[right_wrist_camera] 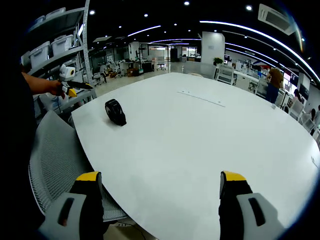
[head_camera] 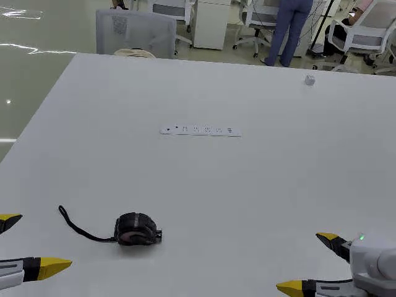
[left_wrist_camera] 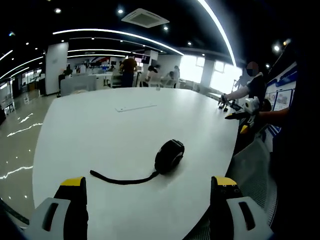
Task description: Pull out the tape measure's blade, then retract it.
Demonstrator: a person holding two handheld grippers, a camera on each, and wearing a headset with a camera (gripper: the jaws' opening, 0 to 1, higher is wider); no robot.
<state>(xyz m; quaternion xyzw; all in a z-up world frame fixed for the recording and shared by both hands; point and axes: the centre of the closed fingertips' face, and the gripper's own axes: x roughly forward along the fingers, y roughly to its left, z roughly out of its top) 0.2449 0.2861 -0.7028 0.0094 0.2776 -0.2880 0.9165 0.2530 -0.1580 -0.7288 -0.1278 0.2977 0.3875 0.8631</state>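
Observation:
A black tape measure (head_camera: 137,229) lies on the white table (head_camera: 204,179) near the front edge, its black wrist strap (head_camera: 75,224) trailing to the left and its blade fully inside. My left gripper (head_camera: 25,244) stands open at the lower left, a short way left of the strap. My right gripper (head_camera: 315,263) stands open at the lower right, well apart from the tape measure. Ahead of my left gripper (left_wrist_camera: 149,186) and between its yellow-tipped fingers (left_wrist_camera: 75,182) sits the tape measure (left_wrist_camera: 169,155). From the right gripper (right_wrist_camera: 162,180) it appears far off to the left as the tape measure (right_wrist_camera: 115,111).
A white socket strip (head_camera: 200,130) is set into the table's middle. A small grey round object (head_camera: 309,80) lies near the far right edge. Beyond the table stand an office chair (head_camera: 136,32), cabinets and a standing person (head_camera: 288,28). A mesh chair back (right_wrist_camera: 60,155) is beside the right gripper.

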